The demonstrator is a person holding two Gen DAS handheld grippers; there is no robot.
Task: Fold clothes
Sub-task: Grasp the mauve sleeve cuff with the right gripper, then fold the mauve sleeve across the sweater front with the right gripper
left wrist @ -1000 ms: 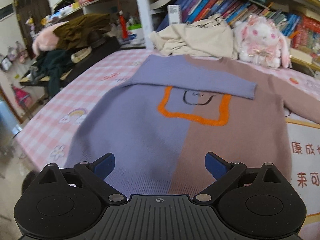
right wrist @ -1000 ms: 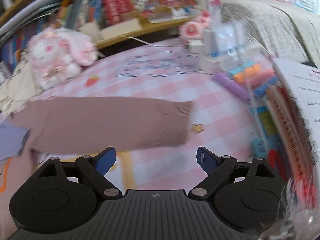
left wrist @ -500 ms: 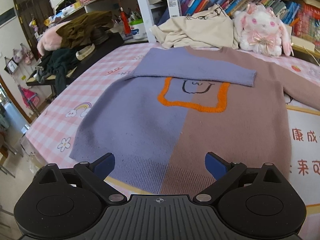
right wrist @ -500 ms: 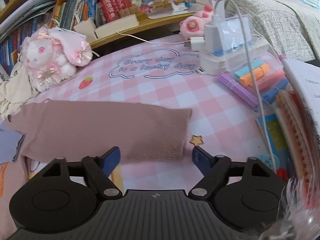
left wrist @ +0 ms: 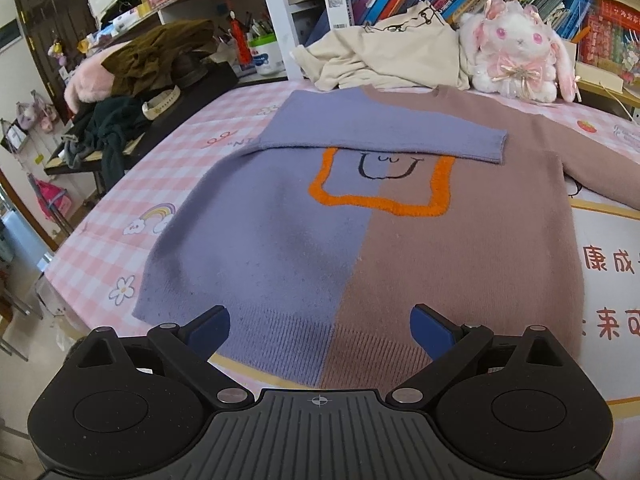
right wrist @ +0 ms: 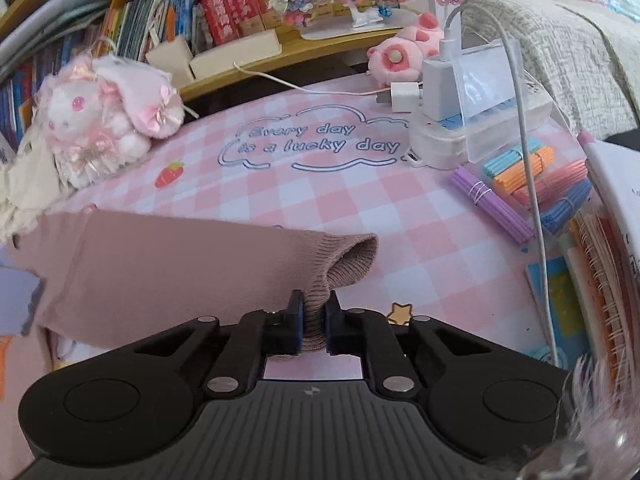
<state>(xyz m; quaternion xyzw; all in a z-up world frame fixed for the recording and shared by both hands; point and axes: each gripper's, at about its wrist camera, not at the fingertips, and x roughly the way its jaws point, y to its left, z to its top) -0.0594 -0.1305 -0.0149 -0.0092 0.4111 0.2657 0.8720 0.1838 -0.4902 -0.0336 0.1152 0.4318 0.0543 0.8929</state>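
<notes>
A sweater (left wrist: 360, 216), half purple and half brown with an orange square, lies flat on the pink checked table. Its purple sleeve (left wrist: 384, 136) is folded across the chest. My left gripper (left wrist: 320, 326) is open and empty, just above the sweater's bottom hem. In the right wrist view the brown sleeve (right wrist: 180, 264) stretches out to the right over the table. My right gripper (right wrist: 313, 320) is shut on the cuff (right wrist: 344, 264) of that sleeve, which is bunched between the fingers.
A cream garment (left wrist: 392, 56) and a plush rabbit (left wrist: 516, 52) sit behind the sweater by the bookshelf. Dark clothes (left wrist: 112, 128) pile on a stand at left. A power strip with chargers (right wrist: 452, 120), coloured stick bundles (right wrist: 532, 184) and notebooks (right wrist: 600, 264) lie right of the sleeve.
My right gripper has closed on the brown sleeve's cuff and bunched it up. My left gripper has drawn back toward the sweater's hem, still open.
</notes>
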